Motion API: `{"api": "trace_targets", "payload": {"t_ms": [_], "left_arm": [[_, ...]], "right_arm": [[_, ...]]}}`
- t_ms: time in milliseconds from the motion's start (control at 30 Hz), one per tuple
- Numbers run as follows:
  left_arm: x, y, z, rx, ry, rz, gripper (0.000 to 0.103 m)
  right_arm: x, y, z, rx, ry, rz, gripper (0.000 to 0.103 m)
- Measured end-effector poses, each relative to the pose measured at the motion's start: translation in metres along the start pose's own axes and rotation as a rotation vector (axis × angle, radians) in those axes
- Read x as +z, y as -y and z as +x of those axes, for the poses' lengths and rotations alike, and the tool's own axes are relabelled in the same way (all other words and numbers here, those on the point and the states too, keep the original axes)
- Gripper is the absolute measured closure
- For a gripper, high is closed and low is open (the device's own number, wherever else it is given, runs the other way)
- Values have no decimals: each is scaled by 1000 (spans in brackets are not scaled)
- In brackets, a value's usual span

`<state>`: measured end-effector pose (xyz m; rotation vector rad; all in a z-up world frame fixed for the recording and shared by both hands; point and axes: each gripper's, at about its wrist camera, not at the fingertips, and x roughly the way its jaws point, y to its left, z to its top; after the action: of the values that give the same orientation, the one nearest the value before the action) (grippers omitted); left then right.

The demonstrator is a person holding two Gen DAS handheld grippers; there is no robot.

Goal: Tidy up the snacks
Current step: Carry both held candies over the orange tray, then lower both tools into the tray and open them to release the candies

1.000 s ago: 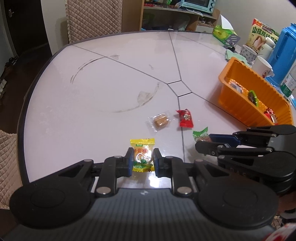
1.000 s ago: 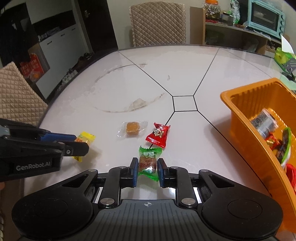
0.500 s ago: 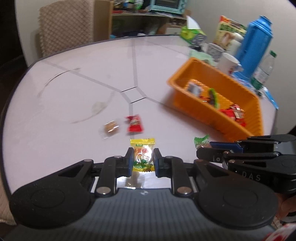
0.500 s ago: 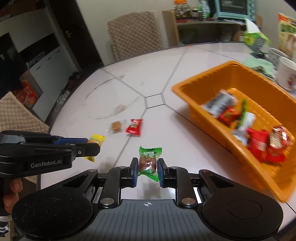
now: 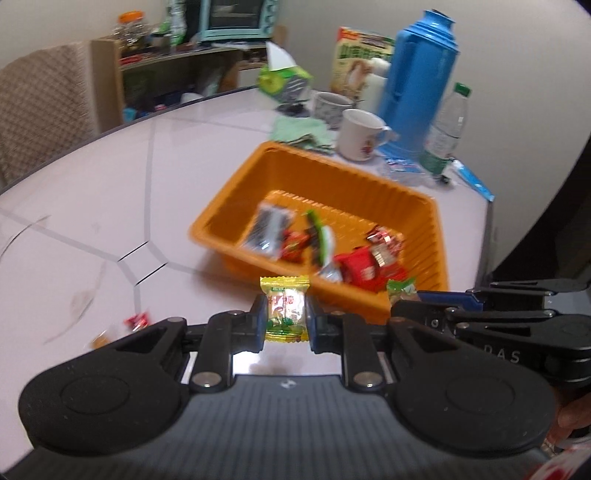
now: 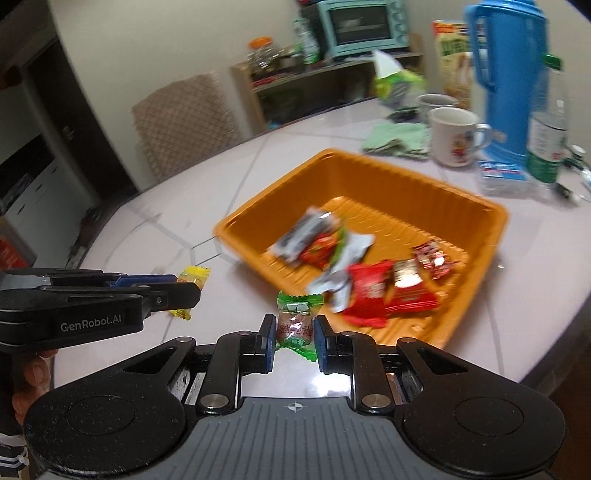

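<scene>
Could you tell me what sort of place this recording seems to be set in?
Most likely a home dining room: a large pale dining table with a quilted chair, a teal toaster oven on a shelf, and mugs beside a blue thermos.

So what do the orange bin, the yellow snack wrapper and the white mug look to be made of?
Orange bin: apparently moulded plastic, semi-gloss, judging by its ribbed walls and uniform colour.
Yellow snack wrapper, clamped in the left gripper: thin printed plastic film, shiny, with crimped serrated ends.
White mug: probably glazed ceramic, given its smooth white body and printed motif; blur leaves that open.
</scene>
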<state>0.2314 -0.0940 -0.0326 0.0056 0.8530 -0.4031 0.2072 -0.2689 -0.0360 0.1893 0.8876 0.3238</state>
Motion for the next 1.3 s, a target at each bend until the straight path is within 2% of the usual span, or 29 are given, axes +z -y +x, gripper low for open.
{"api": "trace_targets", "payload": {"t_ms": [433, 767, 1100, 1300], "left_arm": [[55, 33, 66, -133, -10, 96, 84], [87, 41, 122, -154, -44, 154, 84], [101, 42, 163, -138, -95, 189, 84], [105, 43, 179, -134, -118, 178, 84]], "right_arm": [[33, 54, 12, -82, 57, 142, 81], [58, 87, 45, -130, 54, 193, 81], [71, 109, 75, -146, 30, 243, 81], [73, 116, 79, -158, 26, 259, 81]]}}
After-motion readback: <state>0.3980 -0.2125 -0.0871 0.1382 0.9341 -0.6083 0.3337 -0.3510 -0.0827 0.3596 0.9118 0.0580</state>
